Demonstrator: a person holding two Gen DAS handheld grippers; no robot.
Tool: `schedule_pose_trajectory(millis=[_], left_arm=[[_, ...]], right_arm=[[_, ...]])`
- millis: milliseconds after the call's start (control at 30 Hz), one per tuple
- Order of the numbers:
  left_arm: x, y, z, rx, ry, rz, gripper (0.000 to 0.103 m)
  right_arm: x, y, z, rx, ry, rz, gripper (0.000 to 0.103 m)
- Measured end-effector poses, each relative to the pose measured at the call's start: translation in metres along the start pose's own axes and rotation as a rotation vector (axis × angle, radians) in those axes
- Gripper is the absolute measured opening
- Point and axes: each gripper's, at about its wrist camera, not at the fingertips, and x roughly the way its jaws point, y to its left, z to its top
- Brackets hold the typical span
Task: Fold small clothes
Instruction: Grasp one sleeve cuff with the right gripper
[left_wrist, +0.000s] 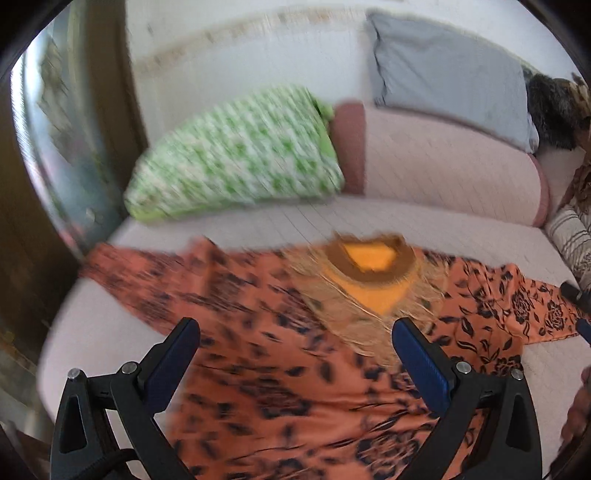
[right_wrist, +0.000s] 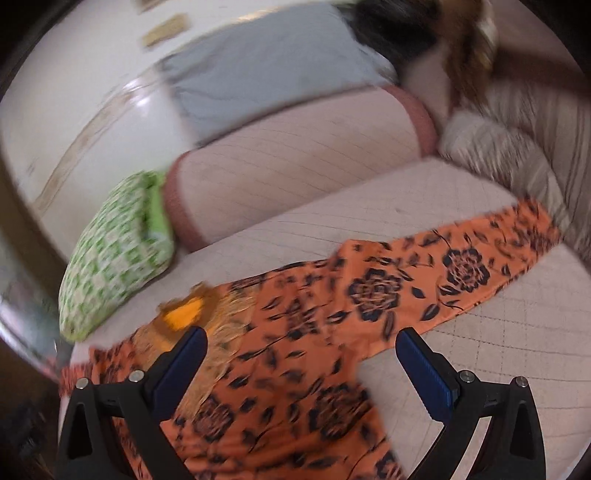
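Dress (left_wrist: 280, 369), orange with black flowers, lies spread flat across the pale quilted bed (left_wrist: 369, 221), sleeves out to left and right, neckline (left_wrist: 369, 258) with its fringe at the far side. No fold shows yet, so by the look of it the job is barely begun: sleeves and body all wait to be turned in. Behind it, against the wall, sit a pink bolster (left_wrist: 443, 162), a grey pillow (left_wrist: 443, 70) and a green-checked pillow (left_wrist: 236, 158) on the left. Now the tools: left gripper (left_wrist: 295, 358) hovers over the dress body, fingers wide apart, nothing held. Right gripper (right_wrist: 301, 369) hangs above the right sleeve (right_wrist: 443, 273), fingers likewise spread and empty. No label, brand or writing can be read anywhere; both views are blurred.
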Motion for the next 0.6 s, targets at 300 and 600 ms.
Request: schedule_pose_trajectory(millis=[300,600], left_arm=[[0.103,-0.024,-0.032,0.036,0.199,-0.079,0.103],[0.129,-0.005,-0.034,0.005,0.257,-0.032,0.103]], right_arm=[[0.066,-0.225,0.039,0.599,-0.004,-0.014,0.076],[0.094,-0.317,0.065,0.823,-0.07,-0.036,0.059]])
